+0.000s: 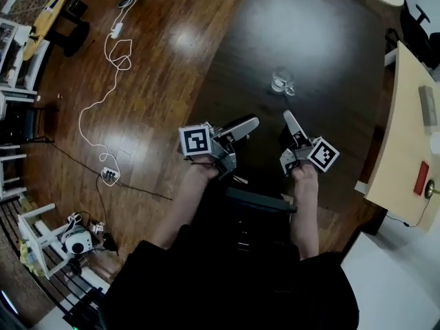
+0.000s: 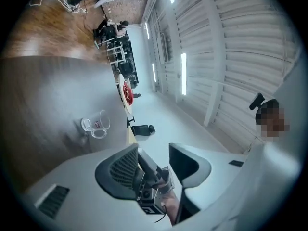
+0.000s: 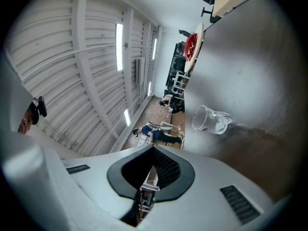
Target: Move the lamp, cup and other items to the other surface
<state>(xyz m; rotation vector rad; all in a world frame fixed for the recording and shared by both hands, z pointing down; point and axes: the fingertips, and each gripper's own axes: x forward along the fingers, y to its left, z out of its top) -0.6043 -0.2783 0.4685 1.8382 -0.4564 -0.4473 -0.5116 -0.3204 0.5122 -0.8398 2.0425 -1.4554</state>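
Note:
A clear glass mug (image 1: 282, 81) stands alone on the dark round table (image 1: 330, 40); it also shows in the left gripper view (image 2: 96, 125) and the right gripper view (image 3: 211, 119). My left gripper (image 1: 240, 128) is held level over the table's near edge, short of the mug and to its left. Its jaws stand apart with nothing between them (image 2: 154, 165). My right gripper (image 1: 287, 115) hovers just below the mug, pointing at it. Its jaws are together and hold nothing (image 3: 151, 174). No lamp shows in any view.
A light wooden table (image 1: 405, 136) at the right carries a grey item (image 1: 427, 105) and a red item (image 1: 421, 177). A black chair (image 1: 258, 203) sits between my arms. A white cable (image 1: 110, 81) and power strip (image 1: 110, 176) lie on the wooden floor.

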